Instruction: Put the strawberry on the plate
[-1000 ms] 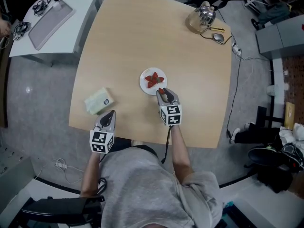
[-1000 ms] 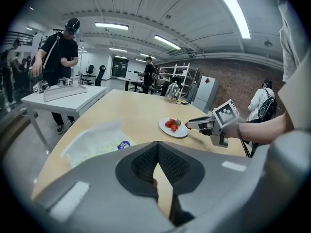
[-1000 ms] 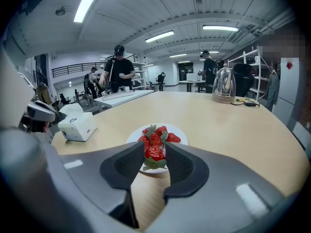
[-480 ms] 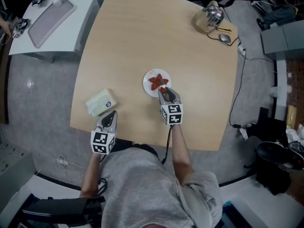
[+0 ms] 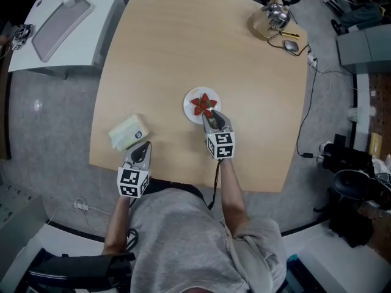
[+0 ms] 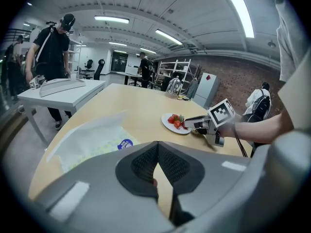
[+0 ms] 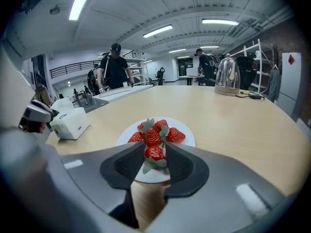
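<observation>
**Right gripper (image 7: 151, 147) clamps a strawberry (image 7: 155, 154) at the plate's near rim**

Its jaws stand narrow, pressed on the berry's flanks, with the leafy end (the calyx) toward the camera. The white plate (image 7: 188, 139) lies straight ahead. The berry hangs over its near edge, just short of the piled strawberries (image 7: 156, 131). A short reach forward and down looks enough. Left gripper (image 5: 142, 149), jaws together and empty, rests well apart beside the wipes packet (image 5: 126, 130).

Matt pale wood table (image 7: 233, 125) under the right gripper (image 7: 151, 149), its grey plastic jaws matt with dark ribbed pads (image 7: 129, 164), glossy pitted strawberry (image 7: 154, 153) between them, smooth white plate (image 7: 190, 140) ahead
</observation>
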Action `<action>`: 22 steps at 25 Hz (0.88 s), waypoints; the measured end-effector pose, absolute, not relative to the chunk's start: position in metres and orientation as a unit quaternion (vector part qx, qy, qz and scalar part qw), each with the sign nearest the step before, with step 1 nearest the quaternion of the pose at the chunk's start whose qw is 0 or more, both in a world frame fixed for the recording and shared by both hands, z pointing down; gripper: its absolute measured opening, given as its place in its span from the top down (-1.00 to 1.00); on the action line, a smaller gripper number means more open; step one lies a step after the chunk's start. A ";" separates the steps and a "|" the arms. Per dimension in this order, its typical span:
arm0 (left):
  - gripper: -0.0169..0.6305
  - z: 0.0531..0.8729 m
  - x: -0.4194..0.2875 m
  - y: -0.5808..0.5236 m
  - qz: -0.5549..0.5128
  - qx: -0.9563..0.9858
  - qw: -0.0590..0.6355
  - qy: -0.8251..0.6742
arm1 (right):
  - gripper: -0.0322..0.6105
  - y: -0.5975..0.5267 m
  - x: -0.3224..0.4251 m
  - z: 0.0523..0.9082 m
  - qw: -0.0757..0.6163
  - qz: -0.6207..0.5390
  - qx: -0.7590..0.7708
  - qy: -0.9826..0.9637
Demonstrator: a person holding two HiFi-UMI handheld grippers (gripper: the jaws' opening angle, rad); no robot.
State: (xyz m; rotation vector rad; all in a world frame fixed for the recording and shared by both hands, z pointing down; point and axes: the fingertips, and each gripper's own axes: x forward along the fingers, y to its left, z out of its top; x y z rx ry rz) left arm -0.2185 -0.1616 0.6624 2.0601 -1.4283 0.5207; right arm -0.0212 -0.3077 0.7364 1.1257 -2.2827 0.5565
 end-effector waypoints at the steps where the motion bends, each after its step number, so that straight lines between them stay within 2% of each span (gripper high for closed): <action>1: 0.89 0.662 -0.218 -0.162 0.194 0.771 0.287 -0.535 | 0.46 -0.308 -0.022 0.736 0.264 0.206 0.417 -0.845; 11: 0.89 0.663 -0.220 -0.160 0.192 0.769 0.288 -0.538 | 0.45 -0.308 -0.020 0.737 0.263 0.212 0.420 -0.842; 17: 0.89 0.665 -0.221 -0.158 0.193 0.769 0.288 -0.538 | 0.31 -0.308 -0.020 0.736 0.255 0.213 0.426 -0.842; 22: 0.89 0.659 -0.222 -0.159 0.190 0.771 0.283 -0.538 | 0.31 -0.306 -0.020 0.728 0.251 0.209 0.429 -0.842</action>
